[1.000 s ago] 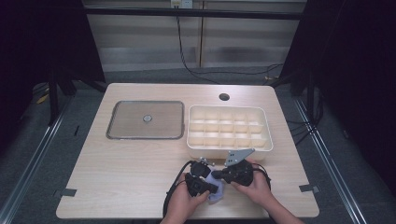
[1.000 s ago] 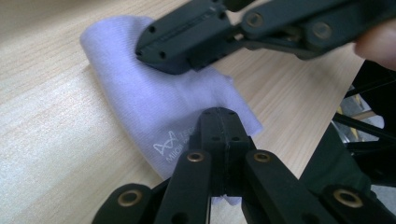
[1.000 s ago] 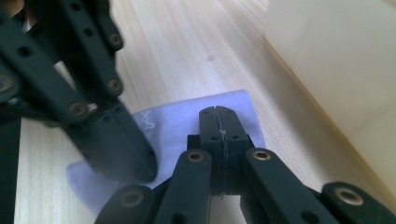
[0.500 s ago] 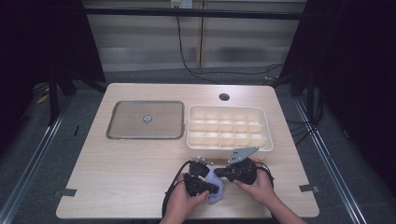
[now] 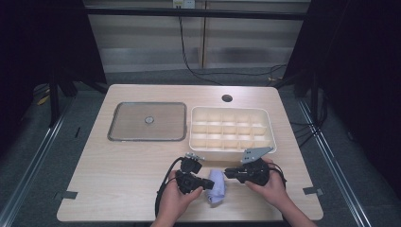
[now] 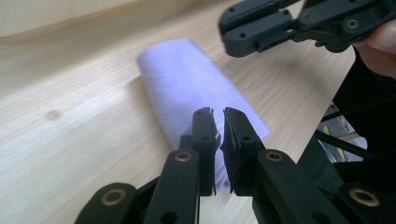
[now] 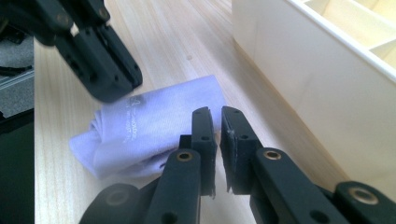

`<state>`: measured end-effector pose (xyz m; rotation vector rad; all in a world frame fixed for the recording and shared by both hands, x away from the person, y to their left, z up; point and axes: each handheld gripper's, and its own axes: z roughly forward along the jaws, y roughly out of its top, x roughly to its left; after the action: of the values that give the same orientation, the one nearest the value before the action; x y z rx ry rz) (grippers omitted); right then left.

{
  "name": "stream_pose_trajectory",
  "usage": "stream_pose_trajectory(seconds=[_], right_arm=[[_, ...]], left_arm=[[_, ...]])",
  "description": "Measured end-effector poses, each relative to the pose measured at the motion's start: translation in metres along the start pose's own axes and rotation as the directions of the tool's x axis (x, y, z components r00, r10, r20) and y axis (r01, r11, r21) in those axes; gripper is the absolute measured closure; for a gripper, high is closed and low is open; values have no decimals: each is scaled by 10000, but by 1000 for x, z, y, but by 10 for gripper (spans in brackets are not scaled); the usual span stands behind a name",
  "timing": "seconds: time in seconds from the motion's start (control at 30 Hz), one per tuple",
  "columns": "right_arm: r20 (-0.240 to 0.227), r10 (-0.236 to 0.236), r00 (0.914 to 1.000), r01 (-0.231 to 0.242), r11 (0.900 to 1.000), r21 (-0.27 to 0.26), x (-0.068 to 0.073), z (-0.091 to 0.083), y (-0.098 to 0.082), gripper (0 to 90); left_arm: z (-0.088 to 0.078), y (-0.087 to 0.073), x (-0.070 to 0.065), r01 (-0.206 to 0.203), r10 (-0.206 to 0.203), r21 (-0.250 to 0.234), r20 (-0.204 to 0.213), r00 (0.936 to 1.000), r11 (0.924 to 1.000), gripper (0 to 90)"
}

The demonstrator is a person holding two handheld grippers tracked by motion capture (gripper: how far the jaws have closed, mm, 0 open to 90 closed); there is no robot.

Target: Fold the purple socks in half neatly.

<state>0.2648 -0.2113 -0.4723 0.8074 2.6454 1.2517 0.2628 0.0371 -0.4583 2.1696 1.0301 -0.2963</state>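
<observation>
Pale lilac cloth [image 5: 216,186], folded into a roll, lay free on table [image 5: 118,165] near front edge, just before compartment tray [image 5: 231,128]. Left gripper [image 6: 218,125] and right gripper [image 7: 217,122] flanked it, jaws just opening, narrowly parted, nothing between; probably released after folding.

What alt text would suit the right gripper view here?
A rolled lilac cloth lies on the wooden table, just beyond the right gripper, whose black jaws stand a narrow slit apart with nothing between them. The left gripper hangs over the cloth's far side, and a cream compartment tray stands at right.
</observation>
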Motion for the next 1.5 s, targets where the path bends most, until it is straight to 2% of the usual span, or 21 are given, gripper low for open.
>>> stream_pose_trajectory(seconds=[0.17,0.23,0.33,0.5,0.73,0.8,0.97,1.03,1.07,1.13,1.27,1.37,1.43,1.5], right_arm=[[-14,175,9998,-175,9998,85,1,-1,-2,806],[-21,285,9996,-285,9995,107,1,-2,-3,800],[-3,437,9990,-437,9990,134,1,-3,-5,787],[34,909,9959,-909,9958,113,-1,-9,-11,766],[-92,1649,9863,-1646,9859,293,-1,-12,-18,742],[-79,1862,9825,-1857,9818,389,-1,-12,-20,732],[-494,2252,9731,-2223,9732,583,-2,-10,-19,652],[-512,2165,9749,-2134,9752,588,-3,-10,-17,653],[-516,2313,9715,-2278,9715,660,-2,-10,-16,650],[-613,2304,9712,-2270,9722,581,-3,-11,-15,643],[-633,2630,9627,-2589,9636,667,-4,-14,-14,623],[-730,2988,9515,-2937,9531,735,-5,-14,-15,620],[-781,3299,9408,-3239,9426,808,-6,-13,-17,609],[-896,3674,9257,-3599,9286,901,-7,-13,-17,605]], left_arm=[[-7,-1,7,154,-157,-174,-165,9997,9997,831],[-8,-1,10,-93,93,1,-334,9994,10000,832],[-6,-1,12,-115,117,30,-451,9989,9999,832],[-4,-3,17,-461,484,405,-573,9972,9981,832],[-3,-4,20,-1056,1101,640,-705,9914,9923,831],[-2,-5,19,-1101,1152,688,-757,9904,9915,830],[2,-6,17,-1157,1220,805,-782,9894,9900,829],[5,-6,17,-1276,1338,828,-747,9882,9884,829],[6,-6,16,-1234,1296,824,-746,9888,9889,829],[8,-5,15,-1334,1404,911,-761,9872,9869,829],[11,-6,13,-1323,1395,918,-758,9873,9869,829],[11,-6,12,-1372,1444,903,-790,9864,9864,829],[11,-7,10,-1397,1465,821,-827,9857,9868,829],[11,-8,10,-1447,1515,817,-852,9848,9861,829]])
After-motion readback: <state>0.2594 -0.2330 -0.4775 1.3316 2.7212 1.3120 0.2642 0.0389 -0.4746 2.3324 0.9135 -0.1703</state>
